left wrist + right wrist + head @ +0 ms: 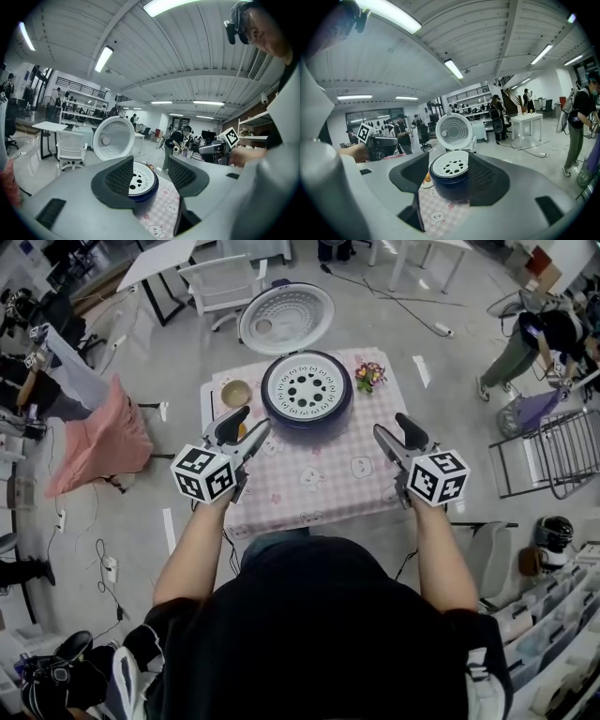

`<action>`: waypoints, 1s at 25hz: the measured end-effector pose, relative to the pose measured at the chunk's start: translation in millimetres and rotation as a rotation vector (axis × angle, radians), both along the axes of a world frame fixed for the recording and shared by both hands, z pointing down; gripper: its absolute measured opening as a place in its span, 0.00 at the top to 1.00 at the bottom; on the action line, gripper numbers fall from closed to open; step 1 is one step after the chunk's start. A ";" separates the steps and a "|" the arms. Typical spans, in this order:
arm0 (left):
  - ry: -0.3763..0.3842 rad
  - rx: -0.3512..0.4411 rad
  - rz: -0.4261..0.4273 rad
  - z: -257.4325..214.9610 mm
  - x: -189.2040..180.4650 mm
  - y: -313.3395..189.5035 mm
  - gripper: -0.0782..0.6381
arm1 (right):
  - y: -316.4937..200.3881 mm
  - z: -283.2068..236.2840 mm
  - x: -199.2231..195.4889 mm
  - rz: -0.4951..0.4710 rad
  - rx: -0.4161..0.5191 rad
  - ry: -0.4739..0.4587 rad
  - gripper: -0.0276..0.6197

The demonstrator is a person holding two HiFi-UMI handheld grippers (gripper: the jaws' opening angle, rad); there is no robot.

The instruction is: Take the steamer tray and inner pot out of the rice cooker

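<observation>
The dark blue rice cooker [307, 407] stands at the far middle of the pink checked table [319, 488], its lid [286, 318] swung open behind it. A white steamer tray [307, 385] with round holes sits in its top, hiding the inner pot. My left gripper [246, 429] hovers open near the cooker's front left; my right gripper [388, 425] hovers open at its front right. Both are empty and apart from the cooker. The left gripper view frames the steamer tray [138, 177] between the jaws of the left gripper [150, 176]. In the right gripper view the rice cooker [450, 183] shows between the jaws of the right gripper [449, 176].
A small bowl [235, 393] sits left of the cooker and a flower bunch [368, 376] right of it. A white chair [220, 282] stands behind the table, pink cloth [98, 437] at the left, a metal rack [553, 456] at the right. People stand around the room.
</observation>
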State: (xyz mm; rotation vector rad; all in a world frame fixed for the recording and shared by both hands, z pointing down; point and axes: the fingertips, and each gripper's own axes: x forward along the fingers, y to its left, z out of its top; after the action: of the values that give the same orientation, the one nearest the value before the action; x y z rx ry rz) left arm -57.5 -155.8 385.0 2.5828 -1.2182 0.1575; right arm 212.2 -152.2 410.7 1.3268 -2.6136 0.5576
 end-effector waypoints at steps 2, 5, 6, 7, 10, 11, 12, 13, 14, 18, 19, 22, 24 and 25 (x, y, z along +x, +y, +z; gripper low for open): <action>0.010 -0.007 -0.011 3.6 -8.1 -6.0 0.54 | -9.7 0.5 -9.9 -0.016 -0.004 0.008 0.54; 0.019 -0.018 -0.028 9.5 -22.3 -15.5 0.54 | -25.9 1.2 -26.4 -0.039 -0.005 0.022 0.54; 0.021 -0.022 -0.032 11.7 -26.9 -19.5 0.54 | -32.1 1.8 -31.6 -0.045 -0.004 0.025 0.54; 0.021 -0.025 -0.036 14.0 -31.3 -23.6 0.54 | -38.2 2.7 -36.7 -0.050 -0.004 0.026 0.54; 0.020 -0.035 -0.045 19.3 -43.7 -34.2 0.54 | -54.3 5.8 -49.7 -0.061 -0.008 0.026 0.54; 0.020 -0.037 -0.048 20.1 -47.6 -38.5 0.54 | -59.6 6.5 -53.2 -0.063 -0.010 0.027 0.54; 0.021 -0.037 -0.050 20.5 -51.5 -43.5 0.54 | -65.3 7.1 -56.6 -0.064 -0.011 0.027 0.54; 0.023 -0.037 -0.053 20.8 -55.1 -48.5 0.54 | -71.2 7.8 -59.8 -0.065 -0.012 0.028 0.54; 0.025 -0.038 -0.056 21.3 -58.5 -52.9 0.54 | -76.7 8.8 -62.7 -0.065 -0.014 0.028 0.54; 0.032 -0.056 -0.064 28.2 -68.5 -62.8 0.54 | -93.5 10.7 -70.4 -0.065 -0.023 0.034 0.53; 0.034 -0.060 -0.065 29.8 -70.7 -65.5 0.54 | -97.8 9.8 -72.1 -0.067 -0.022 0.038 0.53; 0.038 -0.066 -0.066 32.2 -75.5 -73.4 0.54 | -109.6 6.9 -79.3 -0.081 -0.017 0.053 0.53; 0.041 -0.070 -0.066 34.3 -77.1 -76.5 0.54 | -114.8 7.7 -85.0 -0.100 -0.018 0.073 0.54; 0.042 -0.073 -0.067 35.7 -78.1 -77.8 0.54 | -116.8 8.7 -88.6 -0.113 -0.020 0.085 0.54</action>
State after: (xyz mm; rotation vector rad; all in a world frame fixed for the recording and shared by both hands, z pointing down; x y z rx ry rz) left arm -135.6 -233.5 420.7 2.4677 -1.2581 0.1302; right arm 123.6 -269.1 419.4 1.1619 -2.5872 0.4976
